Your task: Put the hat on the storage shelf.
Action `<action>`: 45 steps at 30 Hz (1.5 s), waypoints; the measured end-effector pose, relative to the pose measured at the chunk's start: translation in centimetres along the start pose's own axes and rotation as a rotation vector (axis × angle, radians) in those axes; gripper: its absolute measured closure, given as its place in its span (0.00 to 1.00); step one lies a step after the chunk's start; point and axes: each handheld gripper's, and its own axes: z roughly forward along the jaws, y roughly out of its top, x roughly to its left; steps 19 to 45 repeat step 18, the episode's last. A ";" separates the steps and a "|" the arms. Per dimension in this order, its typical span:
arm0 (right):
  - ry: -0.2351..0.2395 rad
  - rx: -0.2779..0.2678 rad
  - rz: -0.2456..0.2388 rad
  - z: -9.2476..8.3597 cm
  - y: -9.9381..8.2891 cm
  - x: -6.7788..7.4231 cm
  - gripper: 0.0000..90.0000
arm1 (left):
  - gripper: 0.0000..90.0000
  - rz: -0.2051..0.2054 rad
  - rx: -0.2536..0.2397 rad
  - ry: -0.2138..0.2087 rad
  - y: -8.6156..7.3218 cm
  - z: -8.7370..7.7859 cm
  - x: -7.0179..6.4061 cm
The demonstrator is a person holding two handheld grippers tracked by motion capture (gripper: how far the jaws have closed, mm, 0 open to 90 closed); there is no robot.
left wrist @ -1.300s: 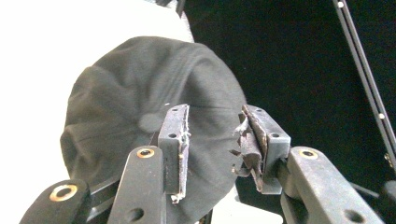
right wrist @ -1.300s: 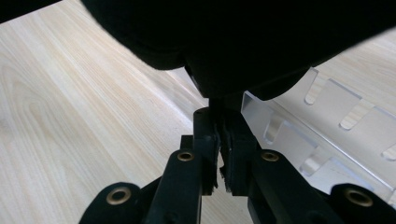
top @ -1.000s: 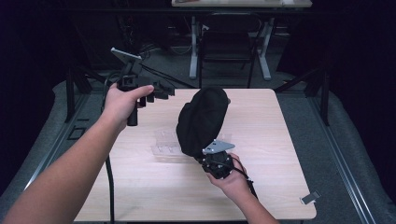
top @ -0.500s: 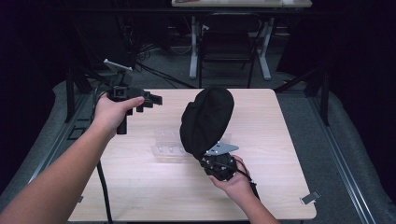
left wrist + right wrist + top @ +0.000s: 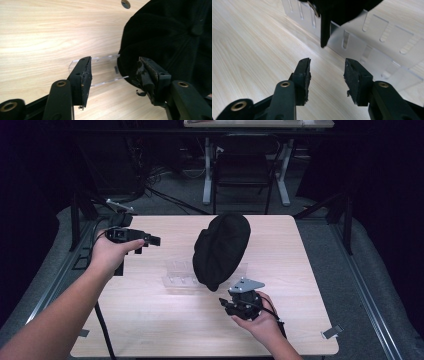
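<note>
A black cap stands tilted on a clear acrylic stand at the middle of the wooden table. My left gripper hovers over the table's left part, apart from the cap, jaws open. In the left gripper view its open jaws frame the clear stand, with the cap at the right. My right gripper sits just below the cap's near edge. In the right gripper view its jaws are open over bare wood, facing the slotted stand and a hanging part of the cap.
A chair and table legs stand on the dark floor beyond the far edge. A small metal clip sits at the table's near right corner. A cable trails from the left gripper down the table's left side.
My left gripper has moved back toward the near left, away from the cap. My right gripper has drawn slightly toward the person. The cap stays on the stand.
</note>
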 end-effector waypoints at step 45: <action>-0.066 -0.035 0.047 -2.6 -4.7 -2.6 0.52 | 0.49 0.037 0.034 0.049 -5.0 1.0 3.6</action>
